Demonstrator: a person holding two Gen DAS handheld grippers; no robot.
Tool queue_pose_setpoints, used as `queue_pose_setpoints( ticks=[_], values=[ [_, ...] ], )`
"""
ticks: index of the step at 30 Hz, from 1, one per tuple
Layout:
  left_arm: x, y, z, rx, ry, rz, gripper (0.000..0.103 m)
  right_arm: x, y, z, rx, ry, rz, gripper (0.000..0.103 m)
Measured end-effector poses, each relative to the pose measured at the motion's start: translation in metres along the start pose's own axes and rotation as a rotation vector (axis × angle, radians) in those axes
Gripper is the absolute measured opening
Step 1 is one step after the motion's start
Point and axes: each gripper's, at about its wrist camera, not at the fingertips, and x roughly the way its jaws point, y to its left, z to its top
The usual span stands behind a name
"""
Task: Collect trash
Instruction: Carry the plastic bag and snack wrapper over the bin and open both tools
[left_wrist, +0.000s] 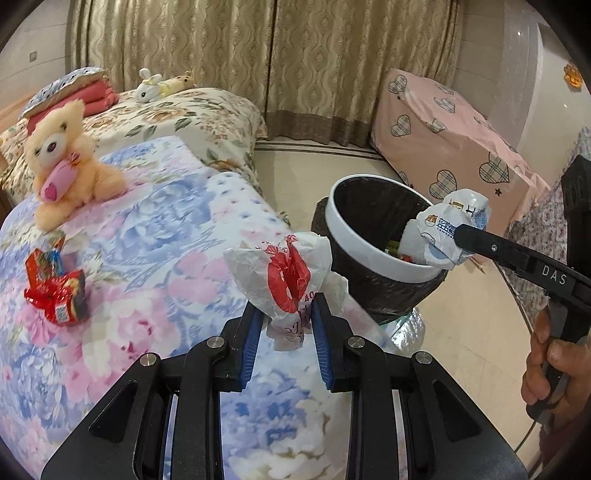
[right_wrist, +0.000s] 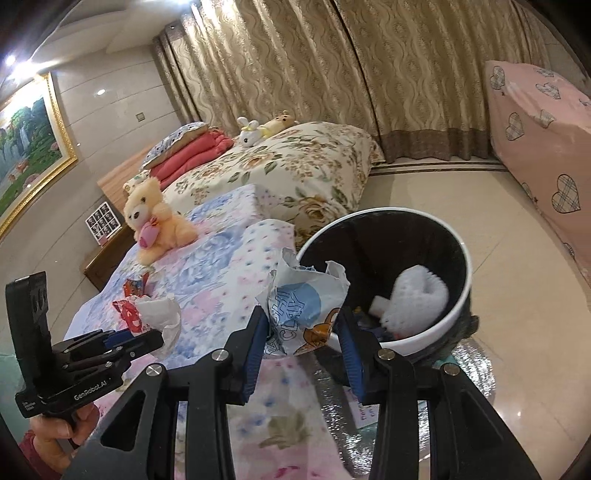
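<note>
step: drop-off at bin | right tool (right_wrist: 301, 325) pinched blue-print wrapper (right_wrist: 306, 306) over trash bin (left_wrist: 343, 236) rim | left tool (left_wrist: 286, 314) pinched red-white bag (left_wrist: 284, 273) above the bed, beside bin | next: likely spread right tool, then carry left bag over | red snack packet (left_wrist: 55, 291) remained on bed

I see bed (left_wrist: 155, 236) under blue-pink floral quilt: teddy bear (left_wrist: 64, 162) sits on it, red snack wrappers (left_wrist: 55, 291) nearby (crumpled). Beside bed, bin (right_wrist: 458, 295) stands on tiled floor (right_wrist: 517, 332).
</note>
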Motion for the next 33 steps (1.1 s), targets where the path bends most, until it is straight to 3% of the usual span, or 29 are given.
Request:
queue_pose_setpoints(
  ticks=[33],
  values=[
    [0.045, -0.050, 0.034, 0.074, 0.030, -0.036, 0.026, 0.014, -0.057, 0.017, 0.041, 0.028, -0.074, 0.041]
  ],
)
